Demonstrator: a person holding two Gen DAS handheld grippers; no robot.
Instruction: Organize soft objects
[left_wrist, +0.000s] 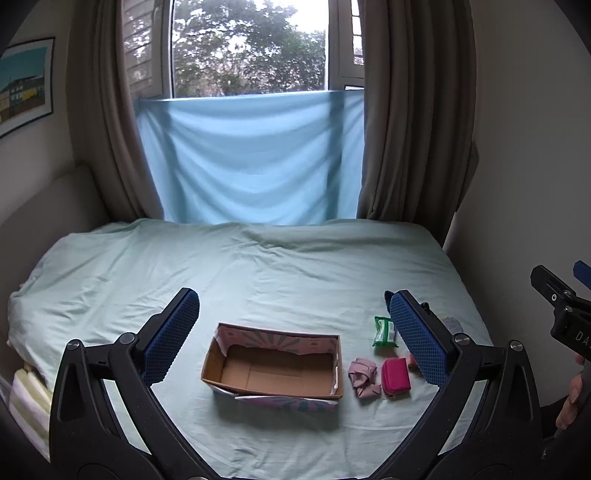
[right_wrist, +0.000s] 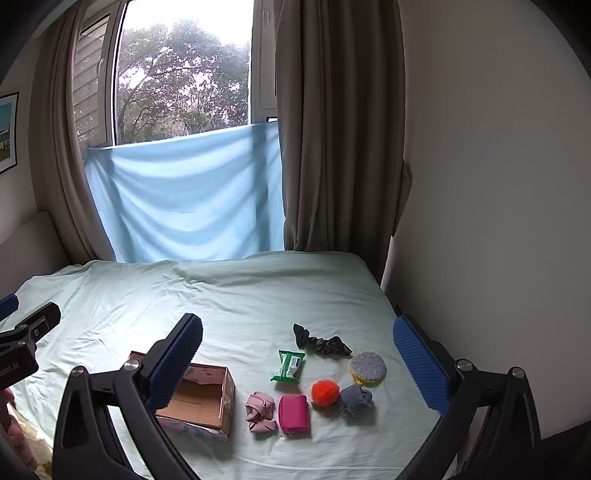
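Cardboard box (left_wrist: 273, 365), open-topped with a patterned outside, sat empty on the pale green bedsheet (left_wrist: 258, 273). To its three o'clock lay the soft things: a pink folded fabric piece (right_wrist: 261, 411) touching a magenta zip pouch (right_wrist: 293, 412), then an orange fluffy pom-pom (right_wrist: 325, 393) against a grey-blue scrunchie (right_wrist: 355, 400). Toward twelve o'clock of these were a green wipes packet (right_wrist: 290, 365), a round glittery silver pad with yellow rim (right_wrist: 368, 368) and a black crinkled scrunchie (right_wrist: 321, 343). The left hand-held gripper (left_wrist: 295, 332) hovered over the box, jaws spread wide and holding nothing. The right hand-held gripper (right_wrist: 295, 354) hung above the soft items, likewise wide apart and holding nothing.
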